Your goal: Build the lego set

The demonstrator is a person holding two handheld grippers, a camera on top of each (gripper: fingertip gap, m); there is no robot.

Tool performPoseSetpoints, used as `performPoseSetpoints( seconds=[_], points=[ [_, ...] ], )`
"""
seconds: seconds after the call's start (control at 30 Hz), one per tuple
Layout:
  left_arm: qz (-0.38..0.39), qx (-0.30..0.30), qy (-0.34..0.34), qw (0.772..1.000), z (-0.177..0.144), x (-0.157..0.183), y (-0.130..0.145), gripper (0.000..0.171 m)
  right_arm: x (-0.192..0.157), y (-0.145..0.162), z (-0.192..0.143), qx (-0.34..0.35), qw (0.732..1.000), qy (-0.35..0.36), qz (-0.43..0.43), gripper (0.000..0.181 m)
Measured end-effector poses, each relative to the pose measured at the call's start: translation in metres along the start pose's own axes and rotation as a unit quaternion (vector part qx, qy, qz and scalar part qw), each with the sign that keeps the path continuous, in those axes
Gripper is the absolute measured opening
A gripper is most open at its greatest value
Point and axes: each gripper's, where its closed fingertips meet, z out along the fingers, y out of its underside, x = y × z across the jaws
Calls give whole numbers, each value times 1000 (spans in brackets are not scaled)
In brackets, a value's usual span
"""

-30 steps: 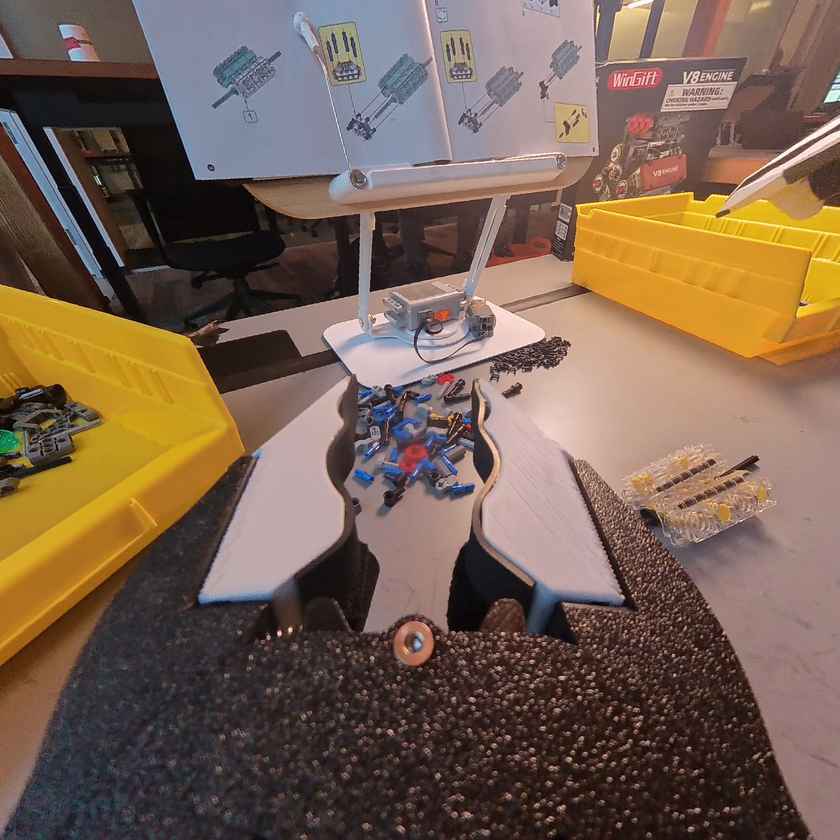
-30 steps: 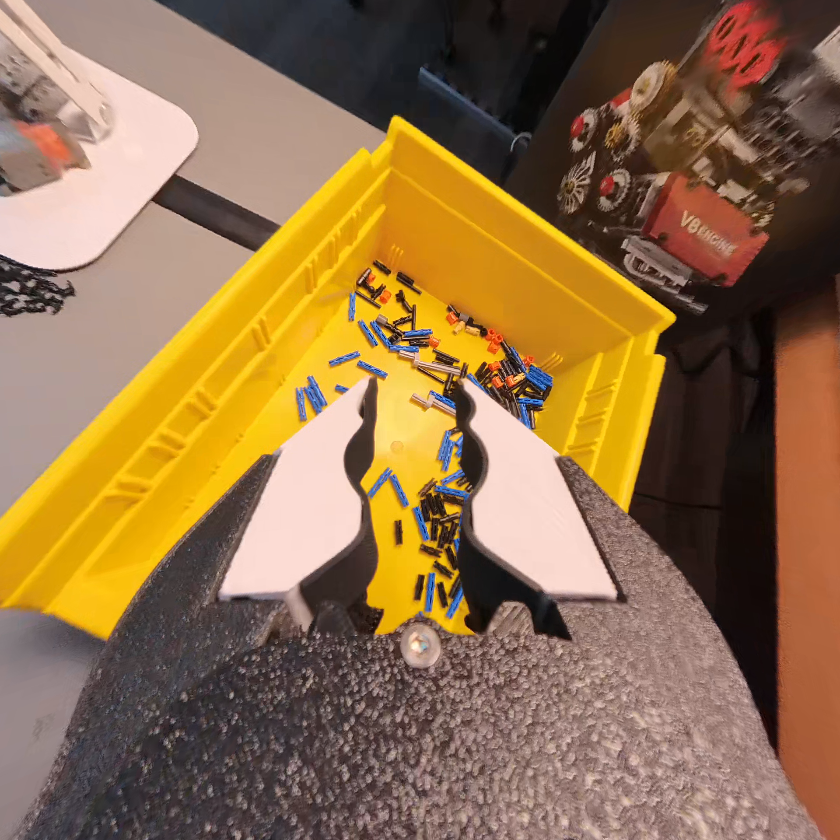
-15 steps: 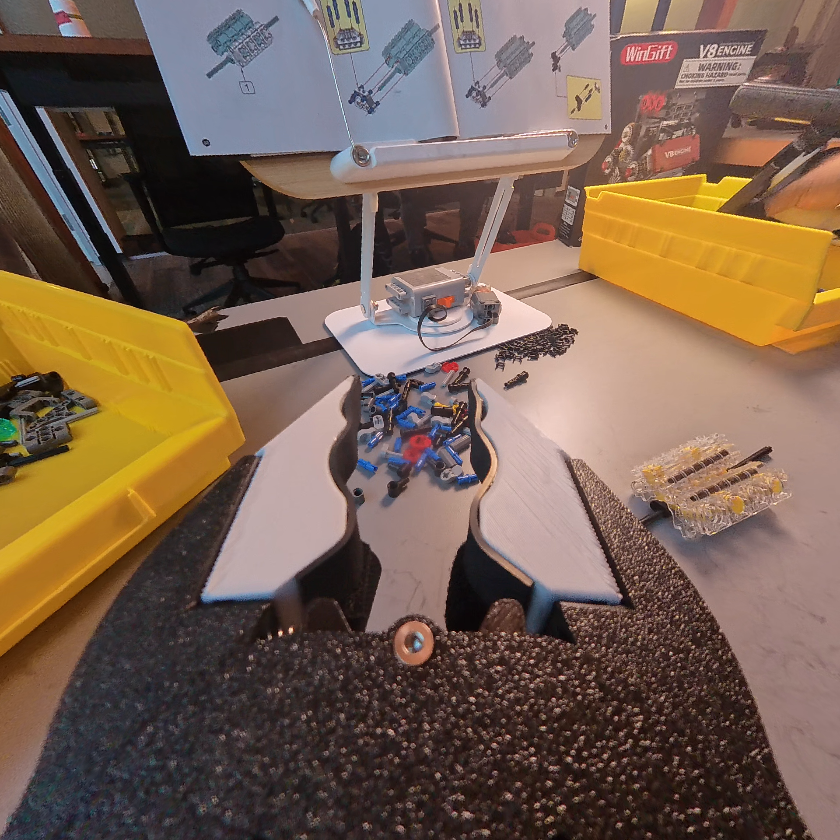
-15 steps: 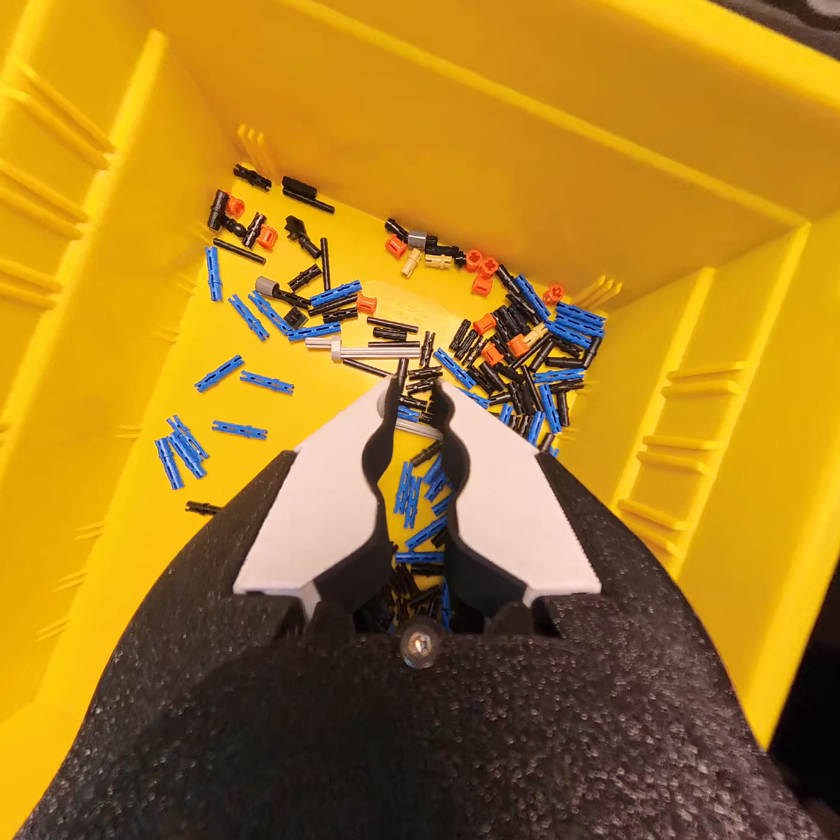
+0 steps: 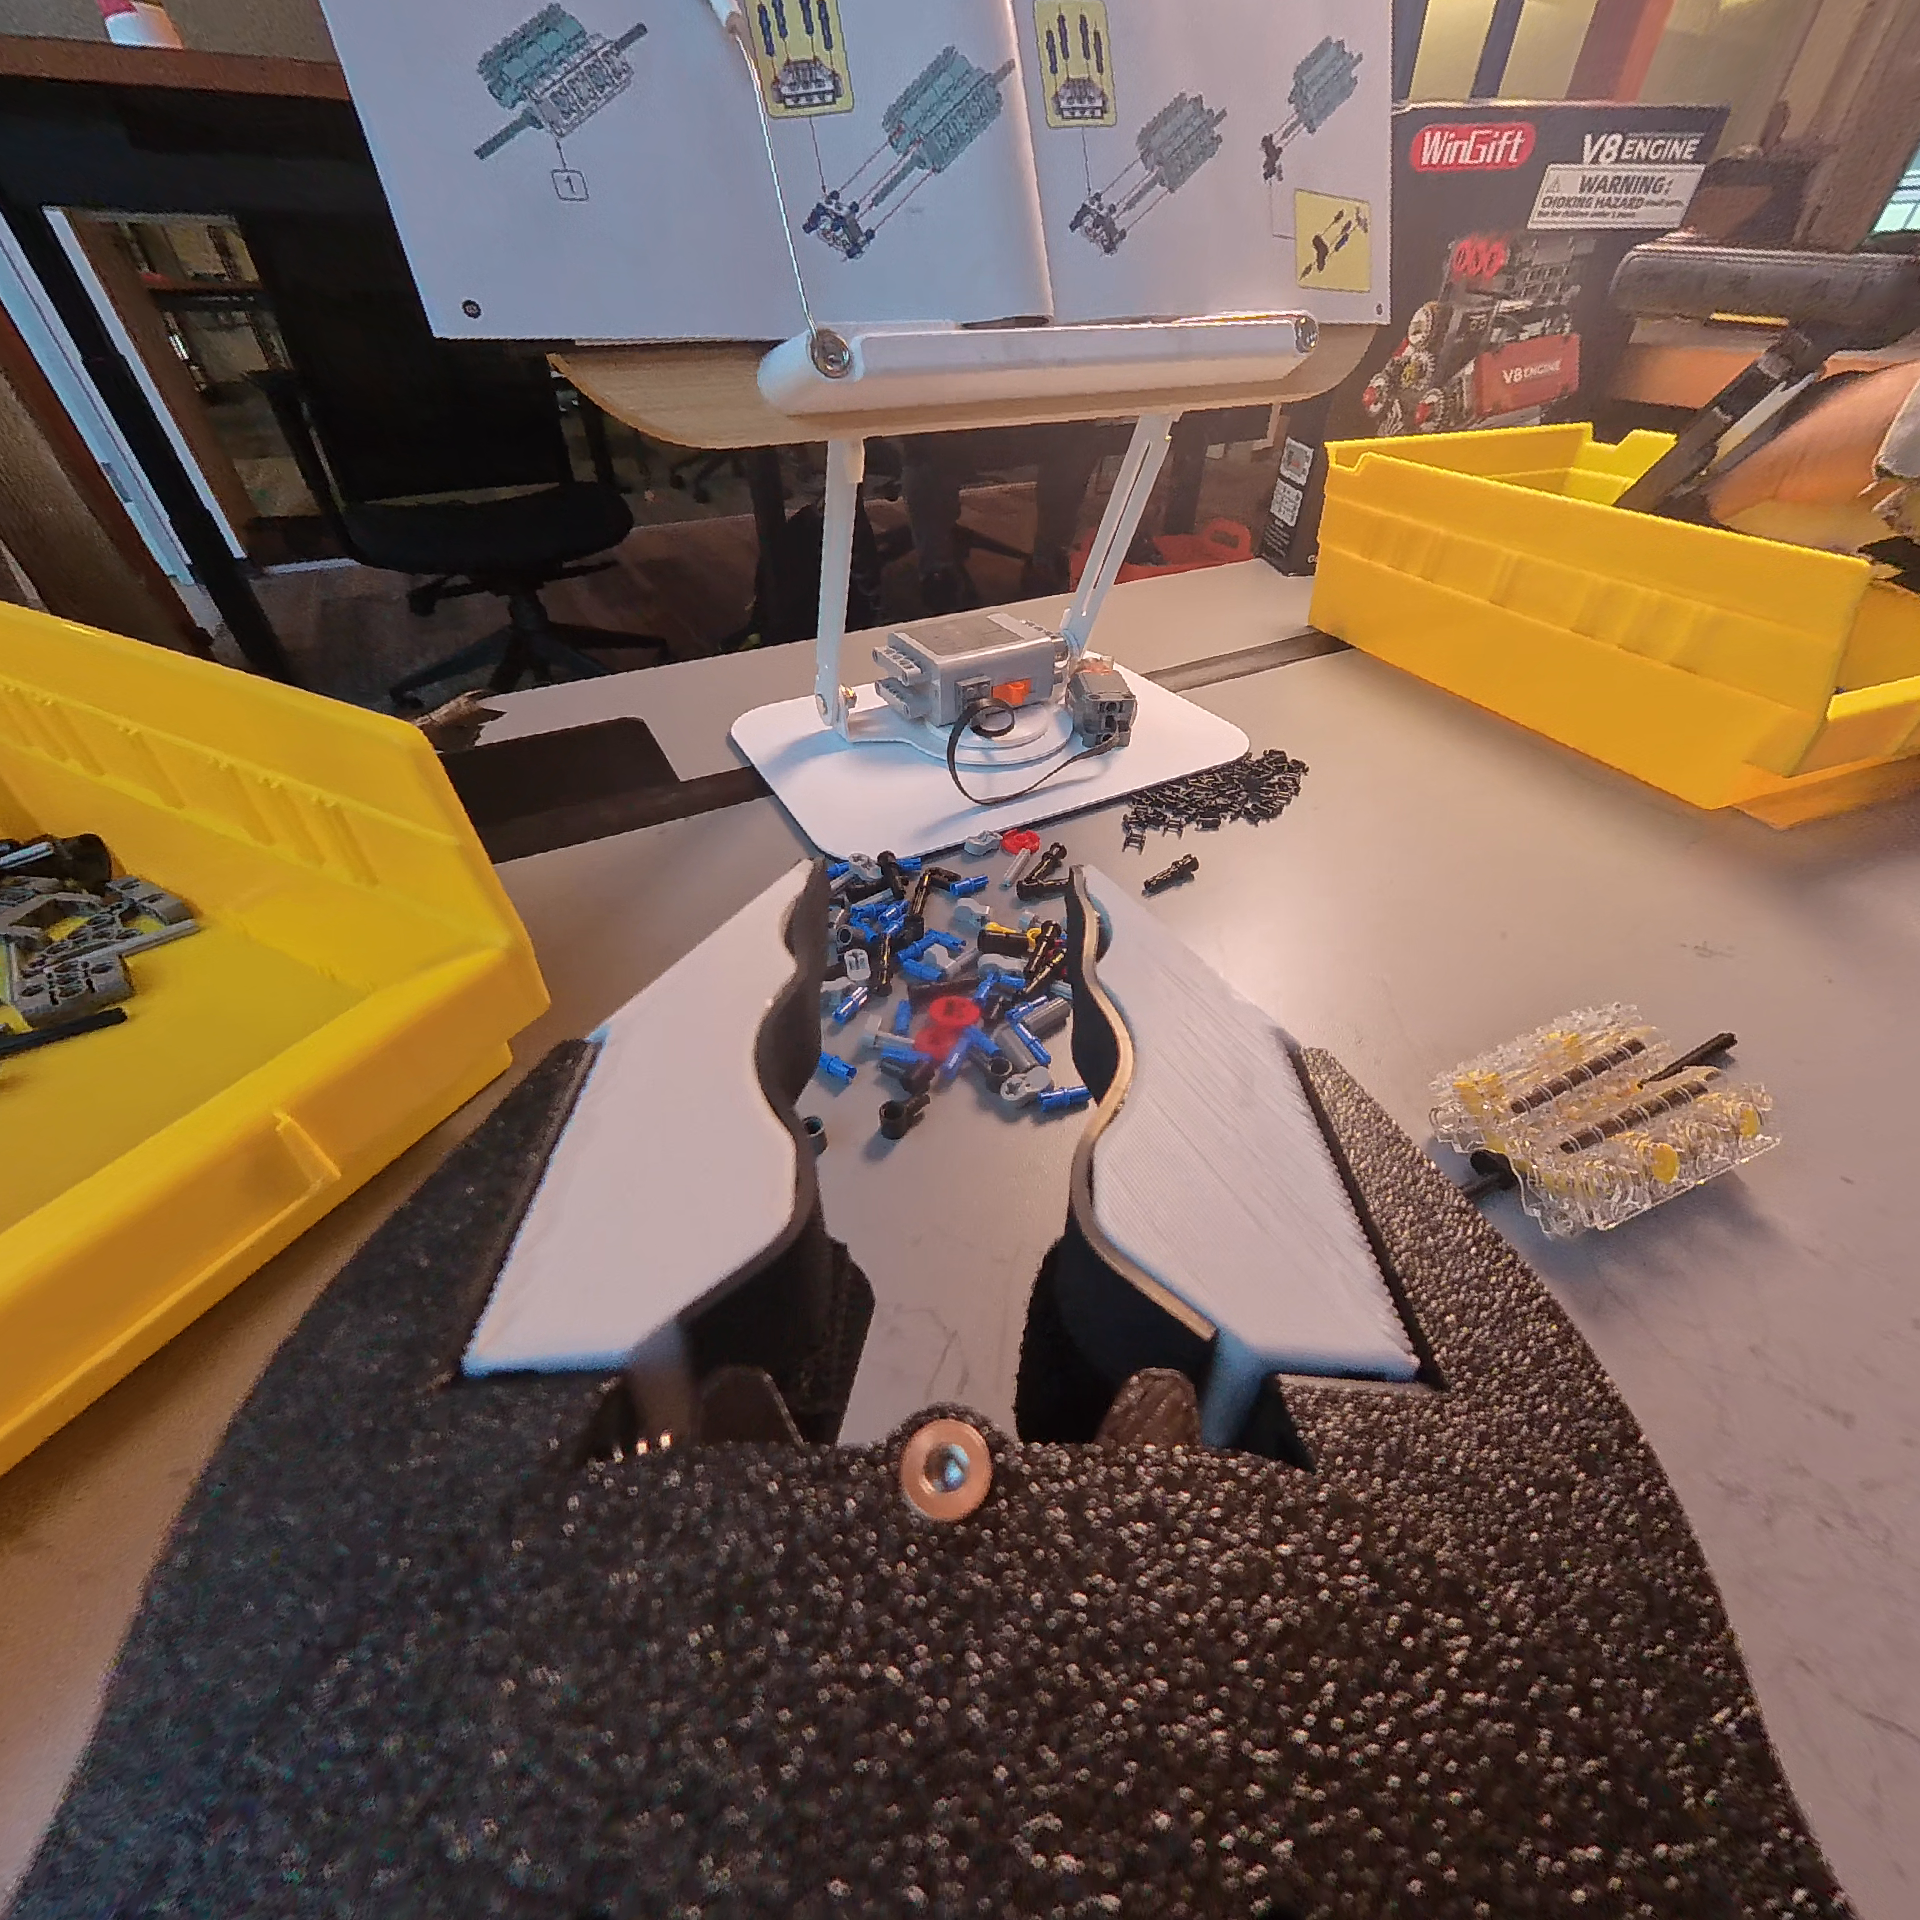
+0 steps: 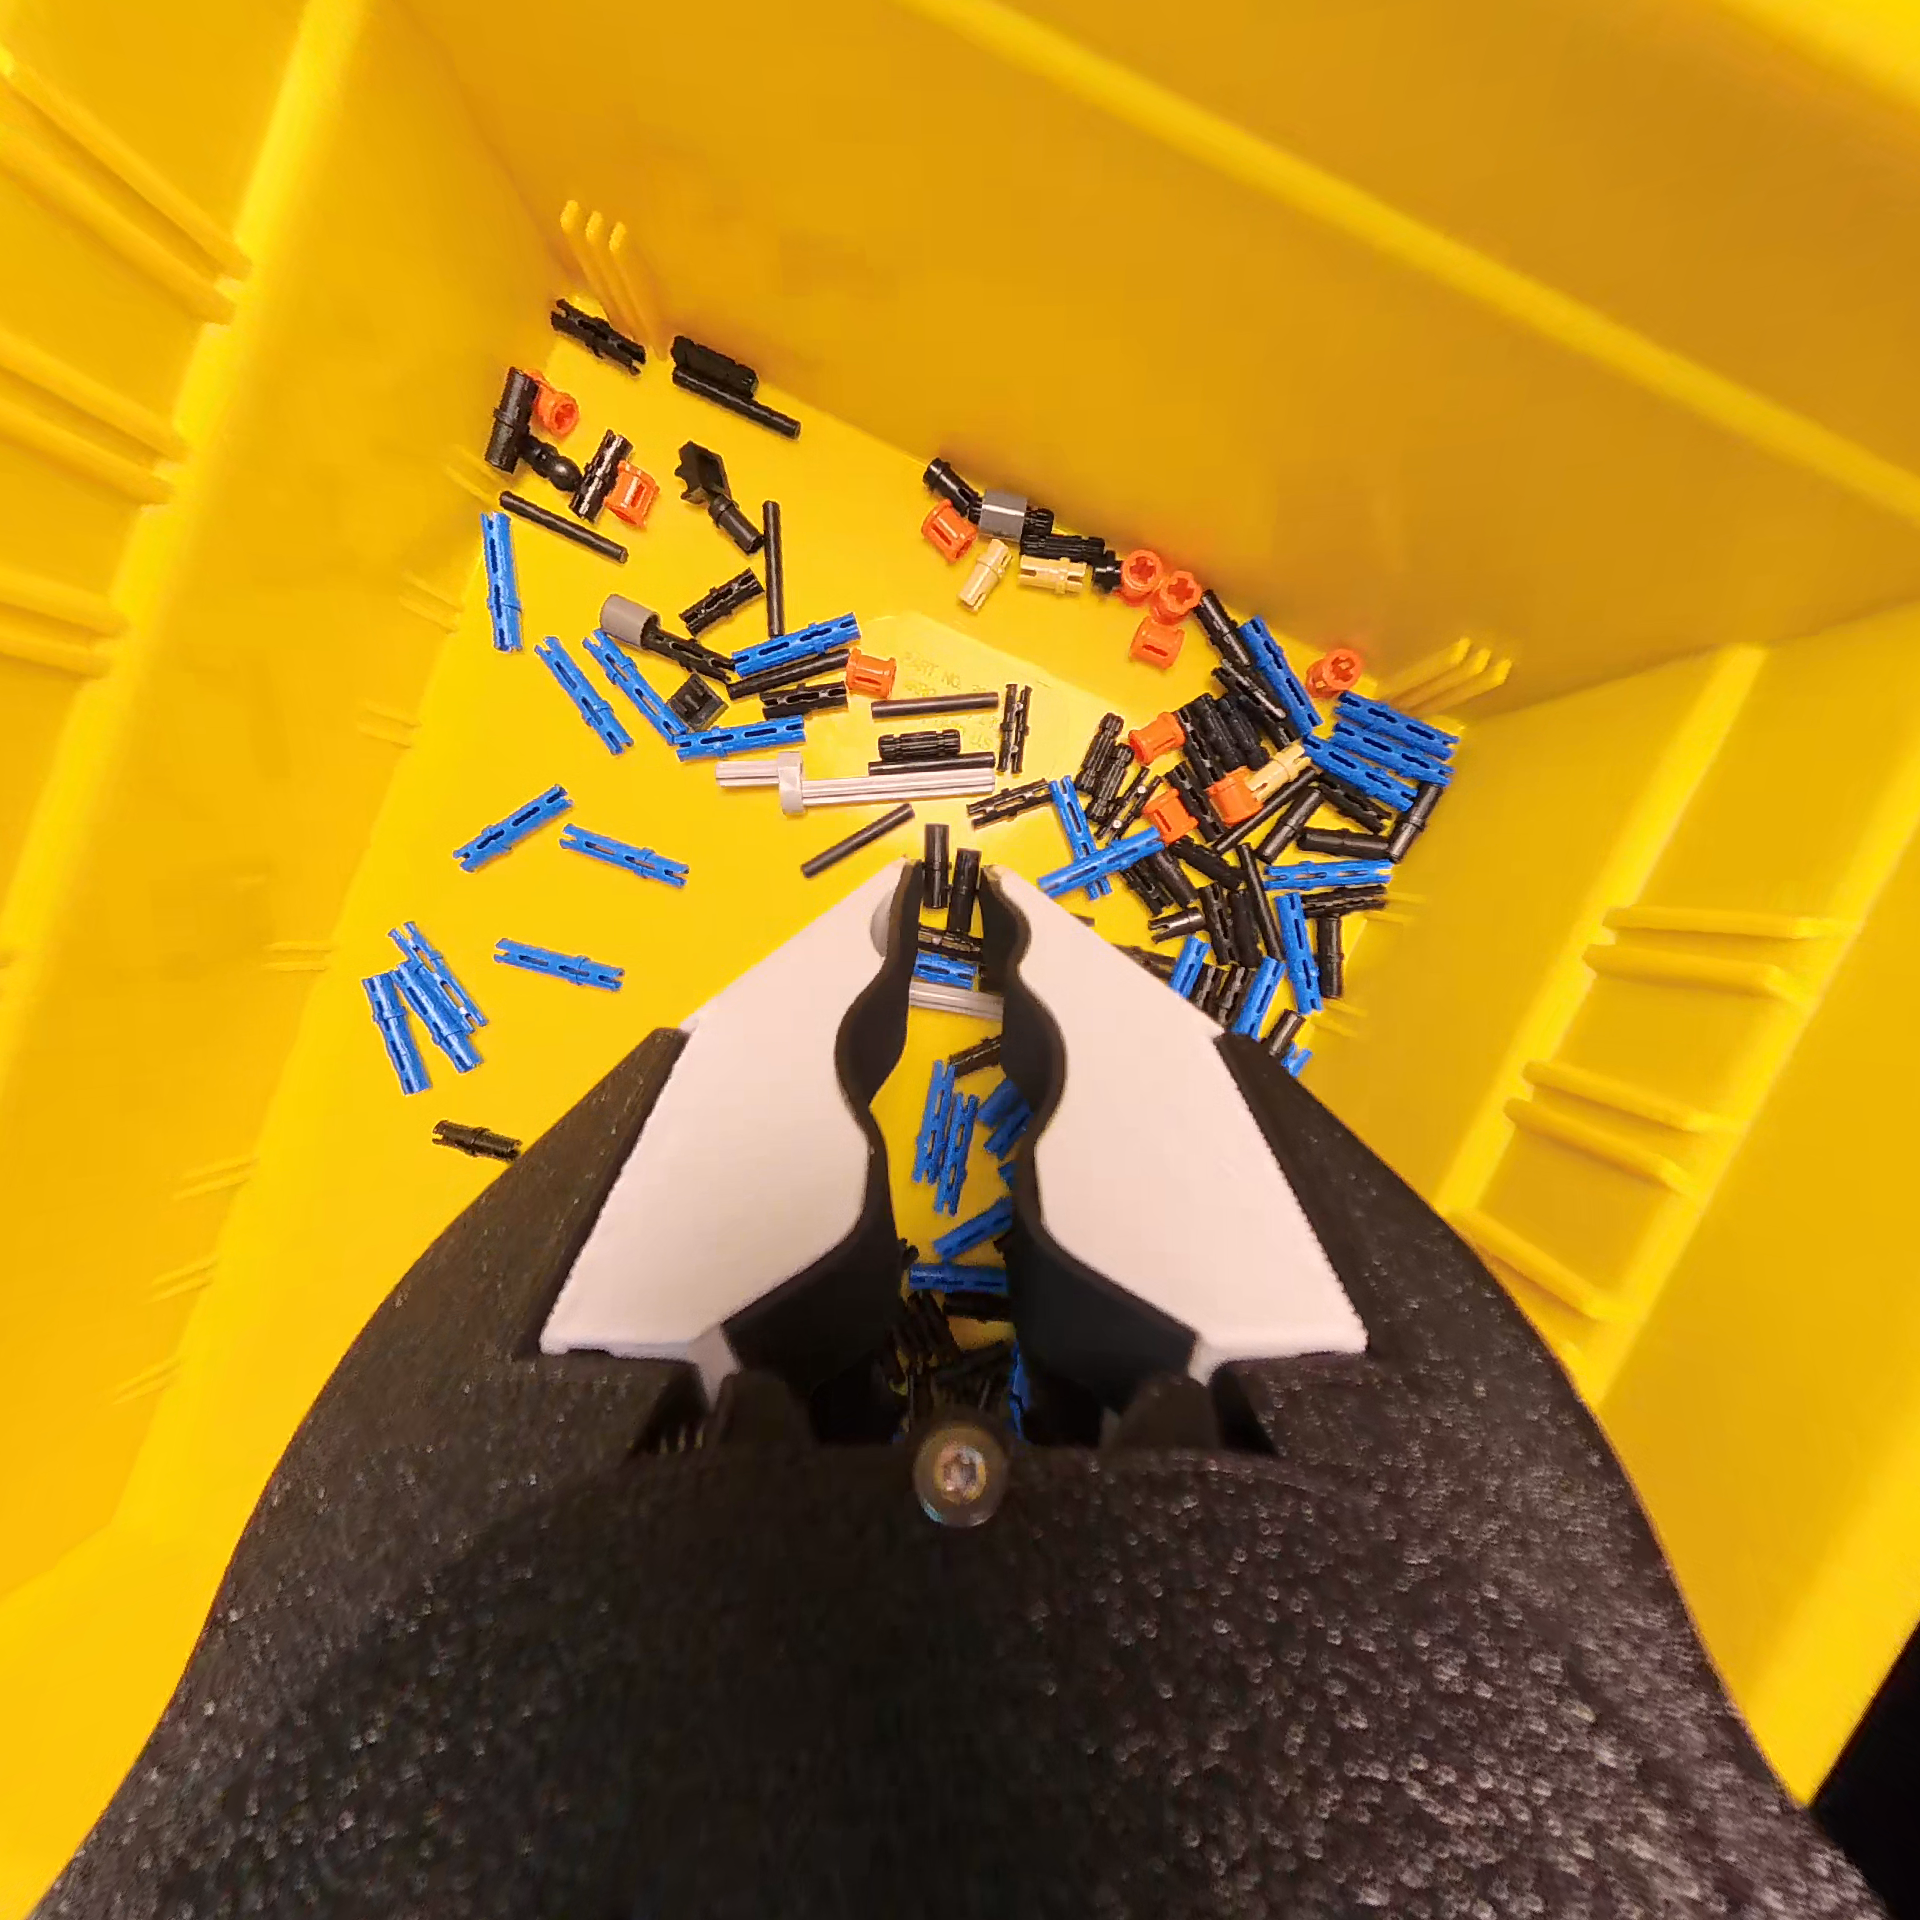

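R claw is down inside a yellow bin, jaws nearly closed, tips pinching two short black pins that stick out just past the tips, side by side (can't tell if both are actually clamped or one is just wedged alongside). A blue pin and a grey axle lie on the bin floor under the finger gap. Bin floor is littered w/ blue pins, black pins, orange bushes; the densest heap sits to the right of the tips, near the bin's far right corner. Long grey axle lies just ahead-left of the tips.

L claw hovers over the grey table, jaws wide open, holding nothing. Pile of small parts (blue, black, grey, red) lies on the table btwn and just ahead of the fingers, not touching them. Clear block w/ yellow bits is off to the right of the right finger, well apart. Ahead: white stand base w/ a grey battery box on it, open instruction booklet up top. Heap of black links beside the base. Yellow bin w/ grey parts on the left; another yellow bin far right, w/ the other tool and a hand dipping into it.
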Motion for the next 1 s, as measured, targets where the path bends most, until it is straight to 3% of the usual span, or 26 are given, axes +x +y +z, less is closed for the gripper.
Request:
performPoseSetpoints(
  seconds=[0.13, 0.37, 0.67, 0.77, 1.0],
  points=[
    [1, -1, 1, 1000, 0, 0, 0, 44, -3, -1, -1, 1, 1000, -1, -11, 8],
    [-6, 0, 5, 1000, 0, 0, 0, 43, -12, -28, -27, 83, 996, -28, -33, 8],
    [-12, 1, 12, 1000, -1, 3, -1, 43, -13, -27, -39, 80, 995, -23, -60, 17],
    [-18, 1, 14, 1000, -1, 2, -1, 43, -7, -25, -42, 62, 996, -15, -65, 21],
    [-6, -8, 13, 1000, 3, 4, 2, 43, 0, 2, -30, -50, 996, 7, -74, 20]
  ],
)
